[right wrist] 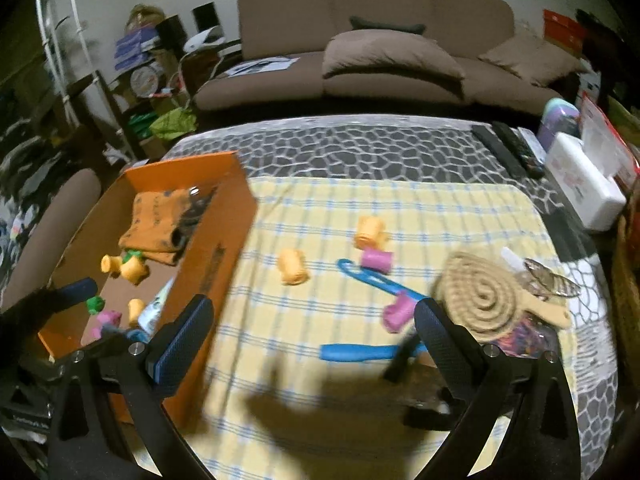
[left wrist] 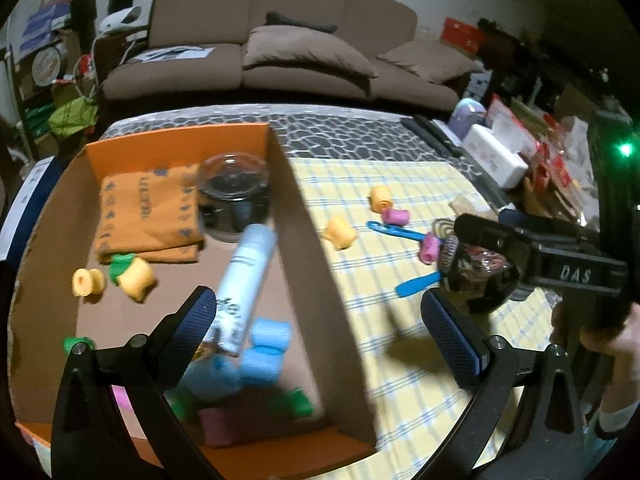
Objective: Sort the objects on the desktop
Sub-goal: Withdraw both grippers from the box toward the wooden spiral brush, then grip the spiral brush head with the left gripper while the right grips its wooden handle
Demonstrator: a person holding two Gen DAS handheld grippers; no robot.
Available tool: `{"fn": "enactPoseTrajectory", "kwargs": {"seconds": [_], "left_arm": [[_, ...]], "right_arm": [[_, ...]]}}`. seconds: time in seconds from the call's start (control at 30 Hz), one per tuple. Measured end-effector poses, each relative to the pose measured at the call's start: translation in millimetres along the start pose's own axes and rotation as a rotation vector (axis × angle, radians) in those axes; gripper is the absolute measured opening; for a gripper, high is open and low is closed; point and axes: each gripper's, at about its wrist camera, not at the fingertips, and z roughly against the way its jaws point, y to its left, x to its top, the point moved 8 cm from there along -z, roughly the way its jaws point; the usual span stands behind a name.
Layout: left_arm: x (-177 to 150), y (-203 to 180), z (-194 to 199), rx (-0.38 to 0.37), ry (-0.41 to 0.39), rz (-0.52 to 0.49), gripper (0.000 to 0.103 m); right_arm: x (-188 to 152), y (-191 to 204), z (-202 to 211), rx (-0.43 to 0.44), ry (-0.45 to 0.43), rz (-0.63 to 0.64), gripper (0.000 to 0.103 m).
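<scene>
A: Why is the left gripper [left wrist: 316, 320] hanging over the cardboard box [left wrist: 304, 216]?

B: Its fingers are spread, gripping nothing; the white tube [left wrist: 244, 276] is lying in the box beneath, likely just sorted.

A: And the right gripper [right wrist: 312, 344]?

B: Also released and empty, hovering near the pink roller [right wrist: 396, 312] and blue hook [right wrist: 356, 352] waiting on the checked cloth [right wrist: 320, 208], right of the box.

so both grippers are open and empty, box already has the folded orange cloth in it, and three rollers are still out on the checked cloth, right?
Not quite: four rollers are out, not three. The right wrist view shows two orange rollers and two pink rollers on the checked cloth. The rest holds: left gripper and right gripper open and empty, folded orange cloth in the box.
</scene>
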Motion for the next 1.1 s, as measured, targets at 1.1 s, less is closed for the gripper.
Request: {"fn": "enactPoseTrajectory", "kwargs": {"seconds": [1.1], "left_arm": [[29, -162, -101, -0.132, 0.040, -0.157, 0.102]], "right_arm": [[-29, -234, 21, -0.102, -0.010, -0.466, 0.102]]}}
